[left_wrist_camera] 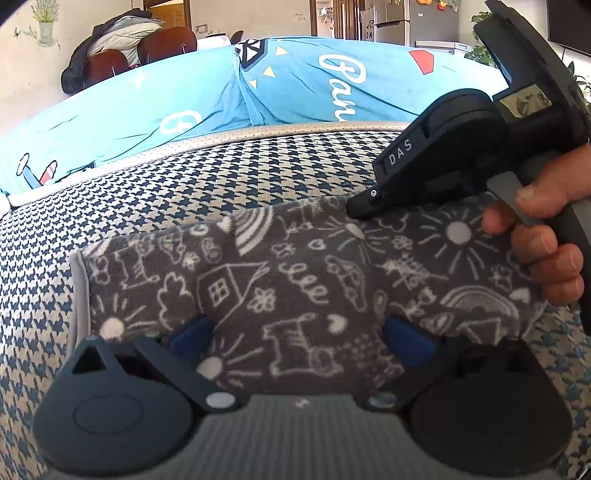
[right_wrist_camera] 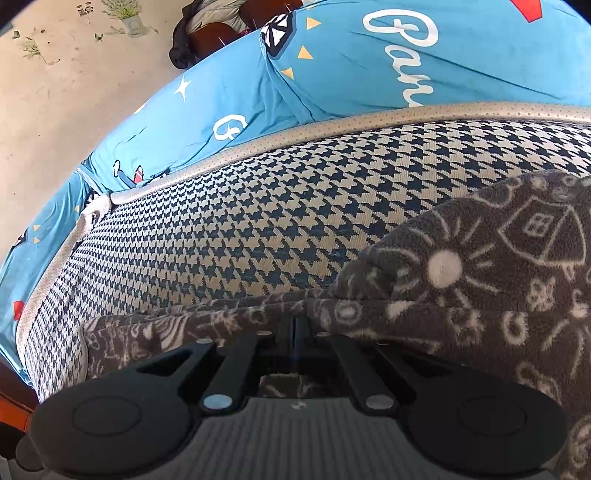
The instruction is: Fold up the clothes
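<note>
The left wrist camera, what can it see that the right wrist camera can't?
Only the left wrist view shows the right gripper from outside, with the hand holding it, its tip on the far edge of the grey doodle-print garment. It also shows the left gripper, blue fingers wide apart, and a fridge far behind.

Only the right wrist view shows the right gripper's black fingers shut together on a garment fold.

Both show the garment, the houndstooth cushion and the blue sheet.
</note>
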